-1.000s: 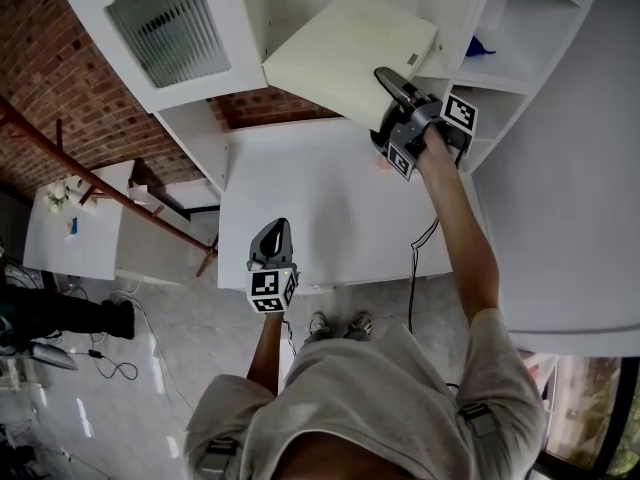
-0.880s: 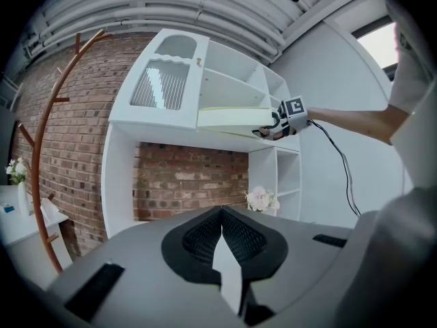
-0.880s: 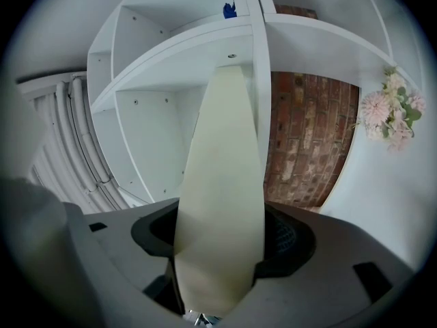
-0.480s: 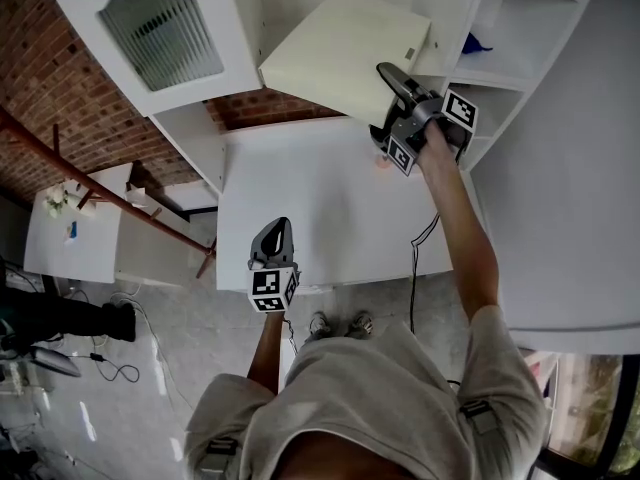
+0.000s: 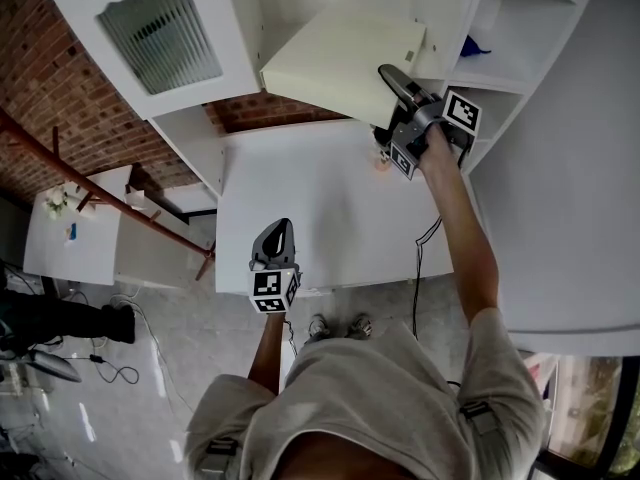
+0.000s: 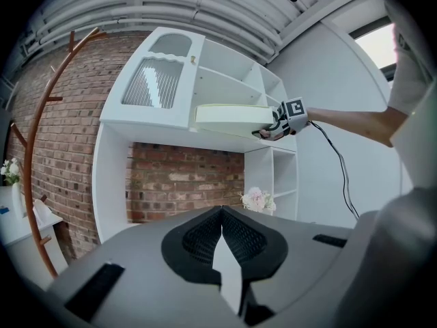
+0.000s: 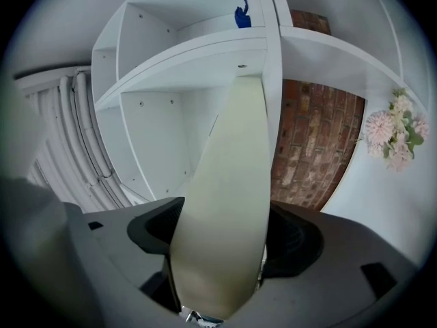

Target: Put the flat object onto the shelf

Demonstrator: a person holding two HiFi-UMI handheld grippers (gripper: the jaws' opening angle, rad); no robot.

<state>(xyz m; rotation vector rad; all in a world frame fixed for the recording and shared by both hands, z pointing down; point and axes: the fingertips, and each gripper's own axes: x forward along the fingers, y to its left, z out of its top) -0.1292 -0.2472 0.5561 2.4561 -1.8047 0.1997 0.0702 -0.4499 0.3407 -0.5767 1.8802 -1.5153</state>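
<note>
The flat cream object [image 5: 340, 56] lies nearly level in the opening of the white shelf unit [image 5: 445, 68], raised above the white table [image 5: 300, 218]. My right gripper [image 5: 386, 108] is at its near right edge with the slab between its jaws; the jaws are opening and a thin dark gap shows beside one pad. In the right gripper view the slab [image 7: 229, 197] runs from between the jaws of the right gripper [image 7: 222, 241] up to a shelf board [image 7: 198, 57]. The left gripper [image 5: 273, 238] hangs low over the table's front edge, shut and empty, as its own view of the left gripper [image 6: 222, 219] shows.
A small bunch of pale flowers [image 7: 395, 134] stands on the table beside the shelf unit. A blue thing [image 5: 478, 45] sits in a higher compartment. A cabinet door with ribbed glass [image 5: 165, 28] stands to the left. A cable [image 5: 425, 238] hangs off the table's right front.
The cream slab has levelled out and slid a little further into the shelf opening. The right gripper moved slightly with it. The left gripper has stayed put.
</note>
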